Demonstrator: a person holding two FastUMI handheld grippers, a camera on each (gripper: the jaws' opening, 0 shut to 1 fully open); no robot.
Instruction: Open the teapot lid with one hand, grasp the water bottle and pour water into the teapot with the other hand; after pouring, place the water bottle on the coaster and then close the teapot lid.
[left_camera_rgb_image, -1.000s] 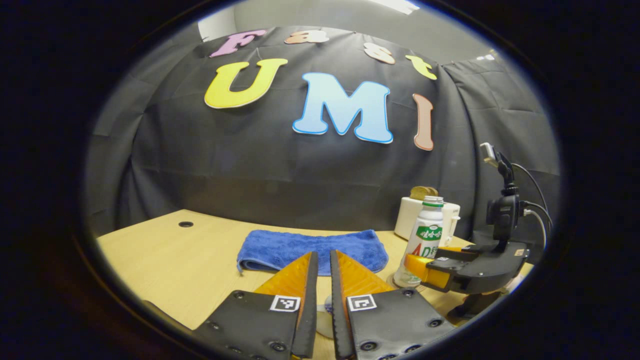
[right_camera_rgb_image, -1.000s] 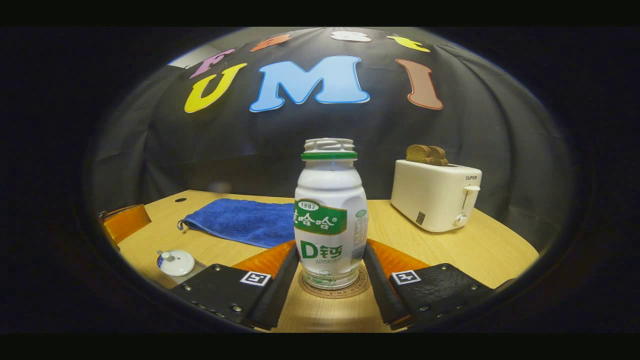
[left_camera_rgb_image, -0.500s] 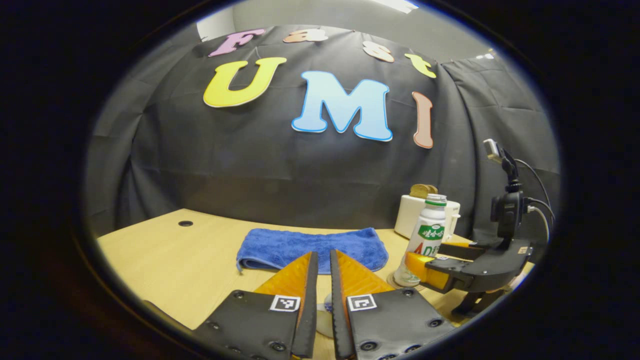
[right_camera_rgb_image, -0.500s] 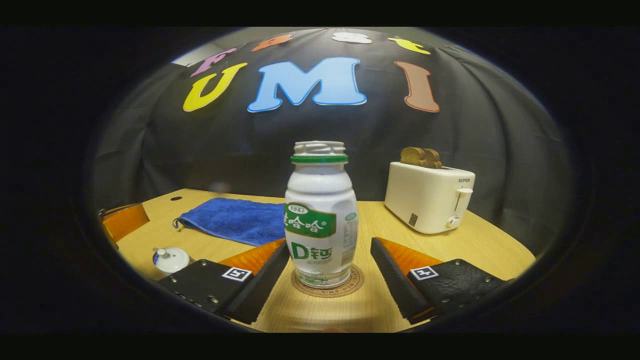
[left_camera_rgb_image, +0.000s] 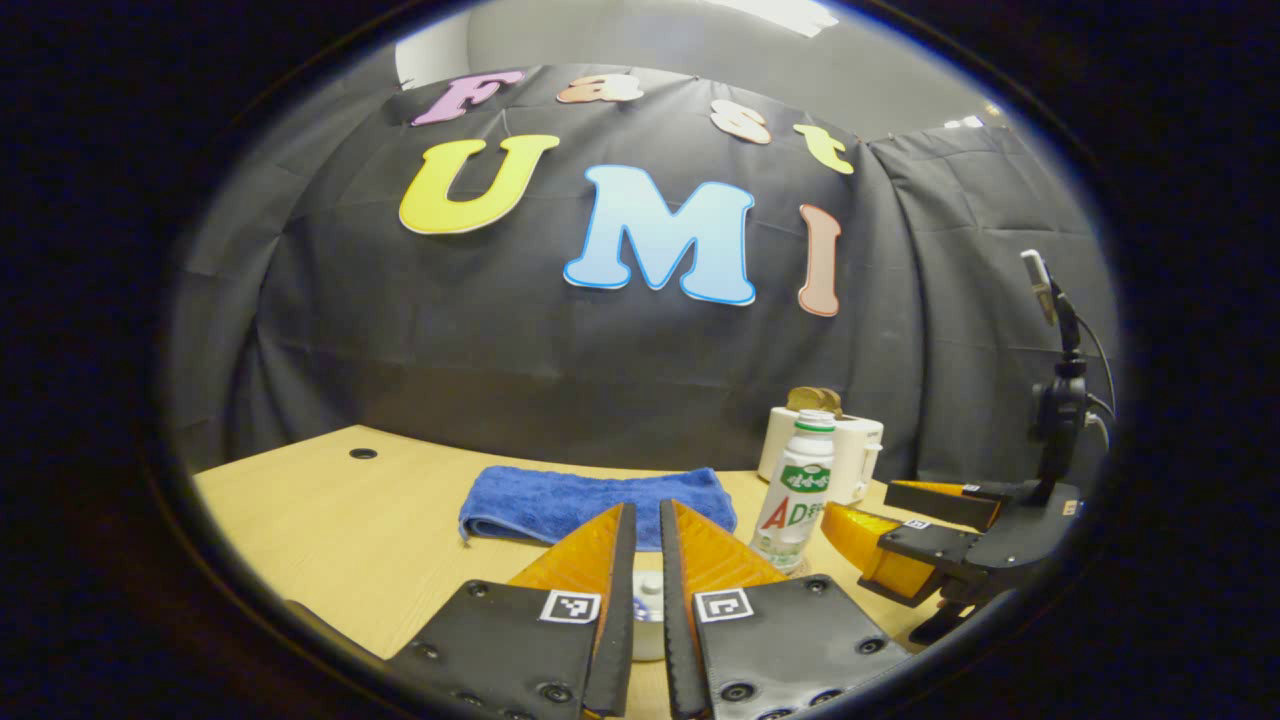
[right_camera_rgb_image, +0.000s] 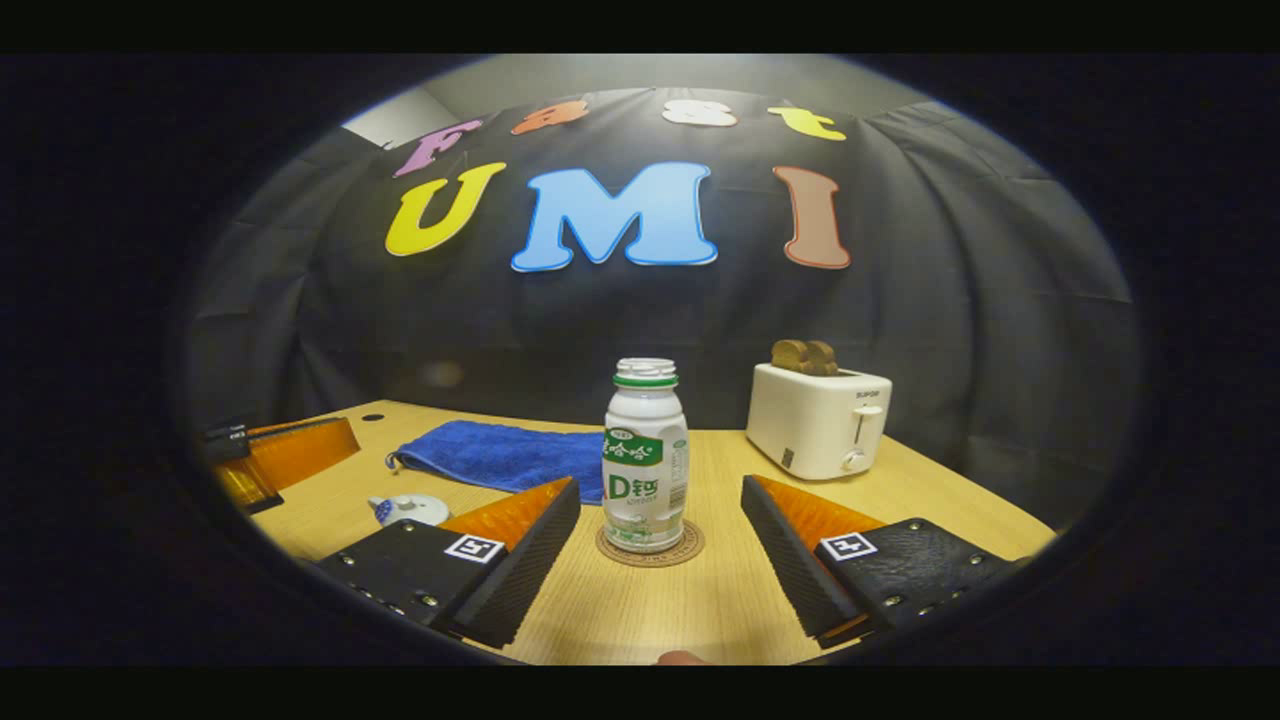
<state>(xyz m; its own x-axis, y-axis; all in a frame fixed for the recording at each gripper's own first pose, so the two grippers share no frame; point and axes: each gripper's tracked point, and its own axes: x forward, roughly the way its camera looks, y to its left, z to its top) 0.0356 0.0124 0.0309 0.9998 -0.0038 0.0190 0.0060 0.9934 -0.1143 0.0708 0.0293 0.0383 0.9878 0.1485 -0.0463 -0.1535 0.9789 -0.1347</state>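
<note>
White water bottle (right_camera_rgb_image: 645, 455) upright on coaster (right_camera_rgb_image: 650, 547), clear between wide-spread right gripper (right_camera_rgb_image: 660, 520) fingers.

We see our right gripper (right_camera_rgb_image: 660, 540) let go of the bottle (right_camera_rgb_image: 645, 455), spread its fingers and pull back from it.

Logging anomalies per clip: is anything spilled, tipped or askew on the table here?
Nothing stands out. The bottle stands upright on the coaster, the right gripper open and clear of it. The towel lies flat, and the toaster sits upright with bread in it.
</note>
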